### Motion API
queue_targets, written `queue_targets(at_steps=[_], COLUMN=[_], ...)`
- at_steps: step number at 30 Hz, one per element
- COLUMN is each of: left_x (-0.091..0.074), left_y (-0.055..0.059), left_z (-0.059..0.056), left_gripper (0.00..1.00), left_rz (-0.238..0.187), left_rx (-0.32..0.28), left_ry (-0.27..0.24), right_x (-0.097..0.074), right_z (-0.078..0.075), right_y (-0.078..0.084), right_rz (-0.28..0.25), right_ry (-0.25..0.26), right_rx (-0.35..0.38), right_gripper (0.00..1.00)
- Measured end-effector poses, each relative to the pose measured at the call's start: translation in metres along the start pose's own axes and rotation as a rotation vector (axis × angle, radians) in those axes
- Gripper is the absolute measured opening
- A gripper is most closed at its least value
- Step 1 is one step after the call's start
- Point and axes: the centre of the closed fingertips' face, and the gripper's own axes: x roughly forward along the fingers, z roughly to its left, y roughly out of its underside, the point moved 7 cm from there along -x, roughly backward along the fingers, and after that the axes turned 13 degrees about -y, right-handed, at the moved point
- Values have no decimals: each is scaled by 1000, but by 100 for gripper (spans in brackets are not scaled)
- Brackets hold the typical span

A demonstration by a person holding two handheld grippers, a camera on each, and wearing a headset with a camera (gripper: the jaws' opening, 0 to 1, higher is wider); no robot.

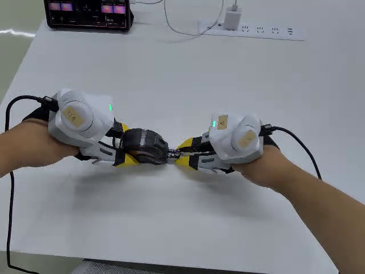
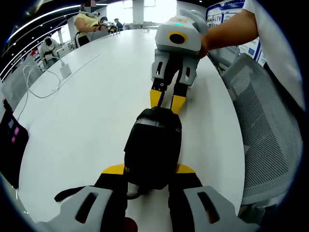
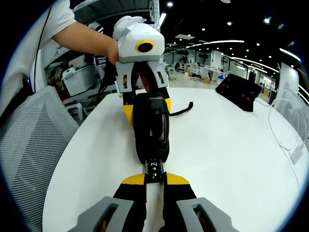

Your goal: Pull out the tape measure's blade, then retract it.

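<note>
- The tape measure (image 1: pixel 145 146) sits low over the white table (image 1: pixel 188 74), towards its near edge, held between the two grippers, which point at each other.
- The left gripper (image 1: pixel 126 144) is clamped on the black case. In the left gripper view its yellow-tipped jaws press against both sides of the case (image 2: pixel 153 145), one on each flank.
- The right gripper (image 1: pixel 181 153) meets the case at its mouth. In the right gripper view its jaws (image 3: pixel 154 180) are pressed together, pinching the end of the blade (image 3: pixel 153 166).
- Just a short bit of blade is out, with printed numbers on it, running straight from the case (image 3: pixel 151 125) to the yellow tips.
- A thin black strap (image 3: pixel 181 110) trails from the case and lies on the table.
- The person's left hand (image 1: pixel 34 145) and right hand (image 1: pixel 268 165) each grip a white housing, and a black cable runs off from each one.
- At the far edge of the table there is a white power strip (image 1: pixel 251 29) with a charger (image 1: pixel 232 17) plugged in, and a dark device with a pink-lit screen (image 1: pixel 88 12) stands to its left.
- A grey mesh chair (image 2: pixel 270 135) stands just beside the table on the person's side.
- Other people (image 2: pixel 89 19) sit at the far end of the room.
</note>
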Motion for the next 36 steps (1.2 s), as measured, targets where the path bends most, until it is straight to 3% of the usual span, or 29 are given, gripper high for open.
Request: queue_targets(at_steps=[36], left_x=[0], left_y=[0], left_z=[1], left_gripper=[27], left_rz=[-3], left_rx=[-7], left_ry=[1], right_x=[-36], right_z=[6], right_y=[18], right_rz=[40], right_ry=[44], right_rx=[10], right_gripper=[8])
